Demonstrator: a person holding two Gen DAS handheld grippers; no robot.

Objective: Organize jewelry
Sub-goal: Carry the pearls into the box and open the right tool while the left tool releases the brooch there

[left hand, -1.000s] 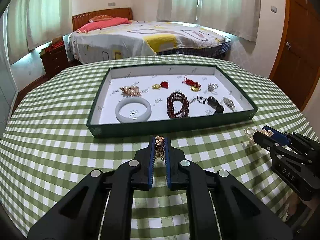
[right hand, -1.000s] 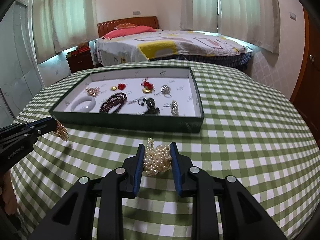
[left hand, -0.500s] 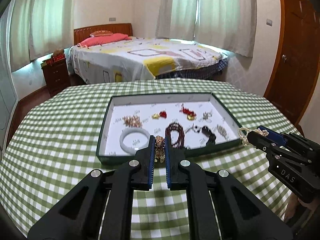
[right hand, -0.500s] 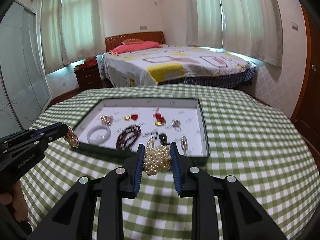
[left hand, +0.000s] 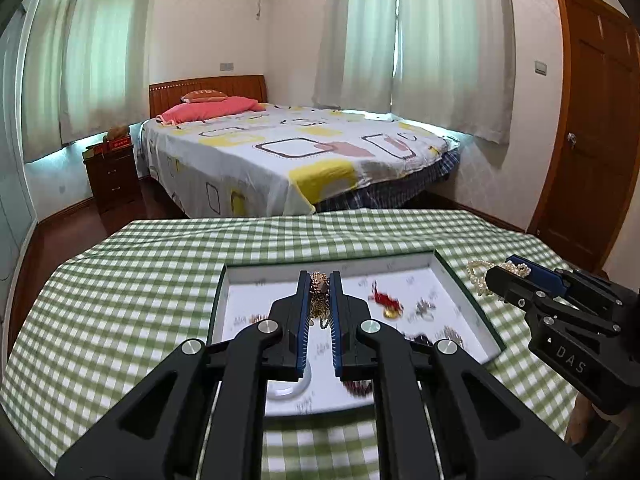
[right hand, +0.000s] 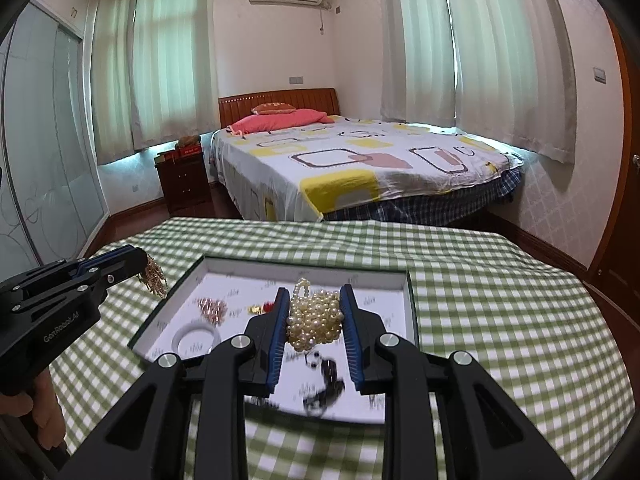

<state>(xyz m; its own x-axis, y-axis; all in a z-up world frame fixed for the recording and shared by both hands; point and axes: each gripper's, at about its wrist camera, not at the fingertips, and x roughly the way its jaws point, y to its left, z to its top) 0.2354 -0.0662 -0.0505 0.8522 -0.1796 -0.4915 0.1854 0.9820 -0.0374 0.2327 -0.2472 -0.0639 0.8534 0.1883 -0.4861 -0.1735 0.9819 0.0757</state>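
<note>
White capital letters "DAS" stand on the black body of the right gripper [left hand: 516, 270], seen from the left wrist. Pale lettering "GenRobot.AI" runs along the black side of the left gripper [right hand: 138, 260], seen from the right wrist. Small grey printed marks dot the white floor of the tray [right hand: 408, 280], too blurred to read.

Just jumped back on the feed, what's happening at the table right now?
A person is sorting jewelry with handheld tongs, one in each hand. The left tongs are shut on a gold chain piece, and the right tongs are clamped on a bunch of pearls. Both pieces hang in the air near the white-lined tray, which already holds a bangle and other pieces.
</note>
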